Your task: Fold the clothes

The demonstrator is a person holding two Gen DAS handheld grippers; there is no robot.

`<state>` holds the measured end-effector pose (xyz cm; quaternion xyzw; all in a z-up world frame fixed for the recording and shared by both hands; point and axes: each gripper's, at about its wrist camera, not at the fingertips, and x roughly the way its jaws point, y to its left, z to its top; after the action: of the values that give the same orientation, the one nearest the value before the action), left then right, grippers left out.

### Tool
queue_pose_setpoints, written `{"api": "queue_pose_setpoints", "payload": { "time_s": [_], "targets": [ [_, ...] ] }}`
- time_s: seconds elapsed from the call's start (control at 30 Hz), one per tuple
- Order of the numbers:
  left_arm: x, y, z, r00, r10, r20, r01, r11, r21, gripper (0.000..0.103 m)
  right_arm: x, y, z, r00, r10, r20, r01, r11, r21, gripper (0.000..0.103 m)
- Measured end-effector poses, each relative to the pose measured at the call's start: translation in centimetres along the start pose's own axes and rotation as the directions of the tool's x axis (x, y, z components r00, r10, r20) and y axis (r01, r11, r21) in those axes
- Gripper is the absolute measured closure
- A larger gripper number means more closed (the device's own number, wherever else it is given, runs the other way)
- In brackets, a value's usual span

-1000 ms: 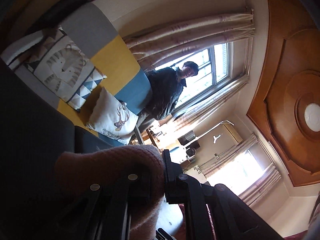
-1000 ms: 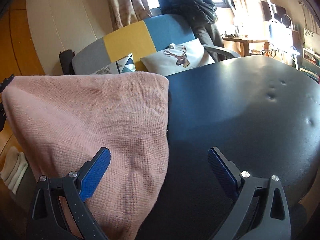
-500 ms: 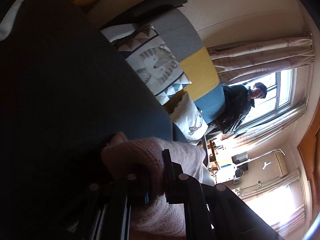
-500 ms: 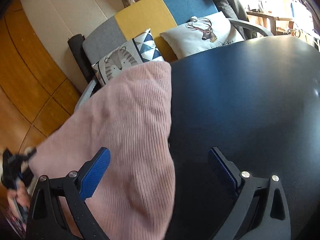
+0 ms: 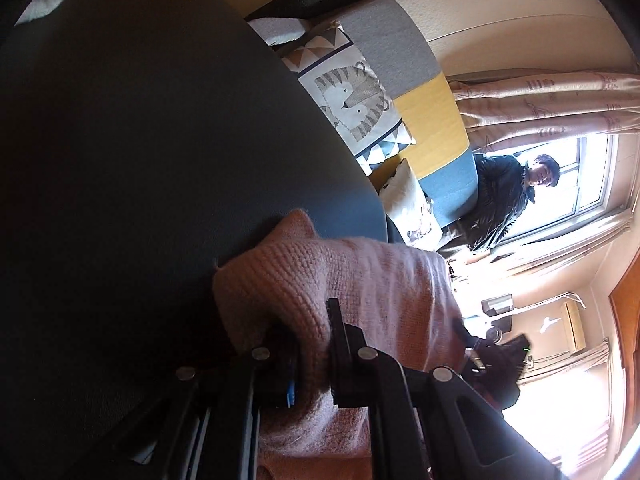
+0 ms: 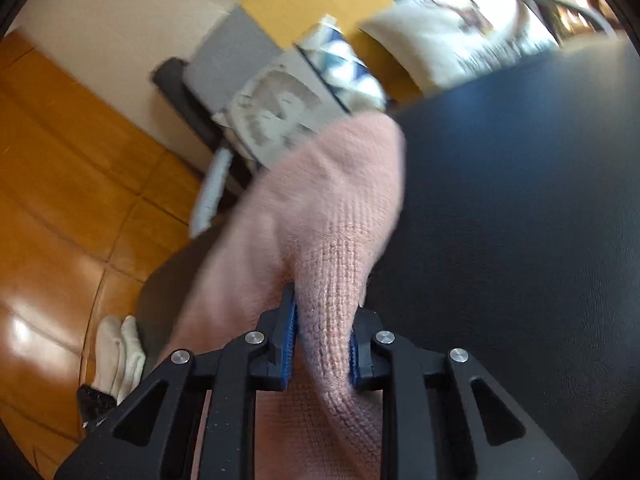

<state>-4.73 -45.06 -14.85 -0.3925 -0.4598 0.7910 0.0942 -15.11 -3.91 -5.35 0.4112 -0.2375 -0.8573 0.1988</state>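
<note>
The right tool [image 6: 322, 344] has just been closing and now pinches a thick ridge of the pink knitted garment [image 6: 320, 208] between its blue pads [image 6: 289, 344]. The left tool [image 5: 310, 364] is pressed together on another bunch of the same garment [image 5: 340, 280], the knit bulging over and around its black fingers.

Outward from the right tool, the garment runs away in a long, narrowing drape toward the far edge of the dark bench [image 6: 520, 200], part of it lying on the bench and part seeming to hang off its left side above the wooden floor [image 6: 60, 160]. The picture is blurred there, so the exact lie is unclear. Beyond the bench stands a sofa [image 5: 432, 120] with printed cushions [image 5: 352, 100], and a person [image 5: 504, 200] waits by the window.

My judgement: the folding is at an early stage. Both tools have their holds, yet the garment is gathered and uneven, with no neat fold visible. Spreading it flat on the bench and making the folds remain.
</note>
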Motion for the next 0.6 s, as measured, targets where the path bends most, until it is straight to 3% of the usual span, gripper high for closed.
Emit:
{"api": "queue_pose_setpoints", "payload": {
  "time_s": [0.1, 0.27, 0.37, 0.47, 0.53, 0.6],
  "targets": [
    [0.0, -0.1, -0.2, 1.0, 0.01, 0.003, -0.01, 1.0, 0.019, 0.094, -3.0, 5.7, -1.4, 0.998, -0.026, 0.049, 0.038, 0.964, -0.263, 0.081],
    [0.7, -0.4, -1.4, 0.999, 0.034, -0.011, -0.034, 0.998, 0.061, 0.094, -4.0, 13.4, -7.5, 0.999, -0.034, 0.034, 0.047, 0.811, -0.584, 0.081],
    [0.8, -0.6, -2.0, 0.998, 0.057, -0.014, -0.056, 0.995, 0.078, 0.091, -2.5, 16.6, -12.7, 0.998, -0.044, -0.043, -0.001, 0.695, -0.719, 0.081],
    [0.8, -0.4, -2.5, 0.997, 0.075, -0.009, -0.074, 0.993, 0.09, 0.09, 0.8, 17.6, -18.3, 0.978, -0.115, -0.176, -0.077, 0.586, -0.807, 0.081],
    [0.6, 0.1, -2.9, 0.998, 0.069, -0.001, -0.069, 0.994, 0.08, 0.09, 1.8, 17.5, -21.0, 0.969, -0.158, -0.188, -0.081, 0.513, -0.854, 0.078],
    [0.4, 0.6, -3.1, 0.998, 0.06, 0.005, -0.061, 0.996, 0.065, 0.09, 0.9, 17.4, -22.1, 0.977, -0.143, -0.158, -0.076, 0.46, -0.885, 0.069]
  ]
}}
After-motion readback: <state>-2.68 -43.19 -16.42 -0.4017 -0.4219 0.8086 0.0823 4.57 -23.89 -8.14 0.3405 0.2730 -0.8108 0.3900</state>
